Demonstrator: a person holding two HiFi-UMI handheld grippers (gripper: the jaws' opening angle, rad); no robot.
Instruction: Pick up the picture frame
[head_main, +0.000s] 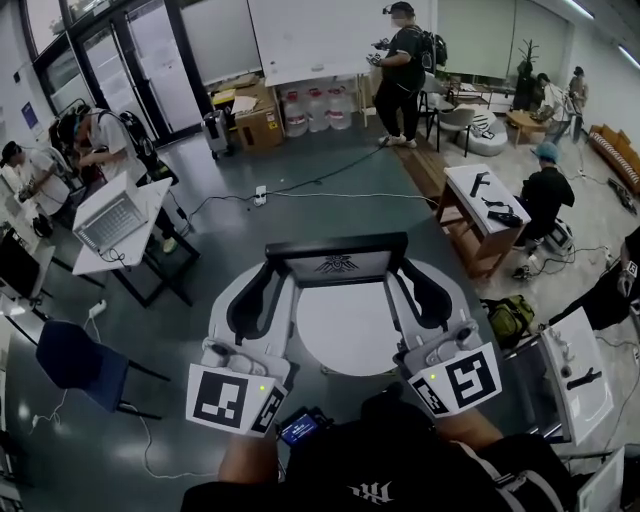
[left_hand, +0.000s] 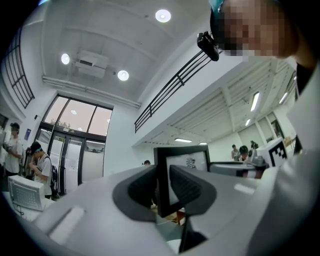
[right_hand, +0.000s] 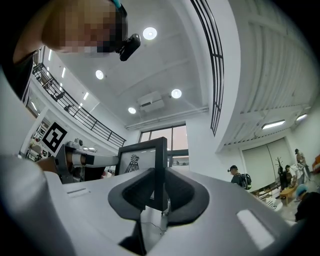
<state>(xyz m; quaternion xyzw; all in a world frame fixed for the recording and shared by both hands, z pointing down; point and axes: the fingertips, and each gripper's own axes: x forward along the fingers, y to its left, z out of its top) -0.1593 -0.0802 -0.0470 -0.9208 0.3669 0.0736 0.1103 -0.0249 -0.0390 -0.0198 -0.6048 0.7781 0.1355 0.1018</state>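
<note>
The picture frame (head_main: 338, 262), black border w/ a white sheet and a small emblem, hangs upright between the left gripper (head_main: 276, 270) and the right gripper (head_main: 404, 270), just above the round white table (head_main: 350, 345). From the gripper views its lower edge looks clear of the tabletop, tho we can't be sure. The left gripper is clamped on the frame's left border, pads (left_hand: 187, 187) on either face of the rim. The right gripper is clamped on the right border the same way, and both point a bit upward. We judge the pick-up as good as done, so what matters now is a steady hold: equal squeeze on both sides, hands rising together so the frame doesn't twist or slide out of one pad, and no pulling apart, since each grip sits on a thin rim only. Around us: the table right below, a desk w/ an open laptop (head_main: 110, 220) at left, a blue chair (head_main: 80, 365) nearer, a green bag (head_main: 510, 318) on the floor at right, a low wooden table (head_main: 490, 205) beyond it, and cardboard boxes (head_main: 255, 120) and several people further off. None of it is near the frame.
</note>
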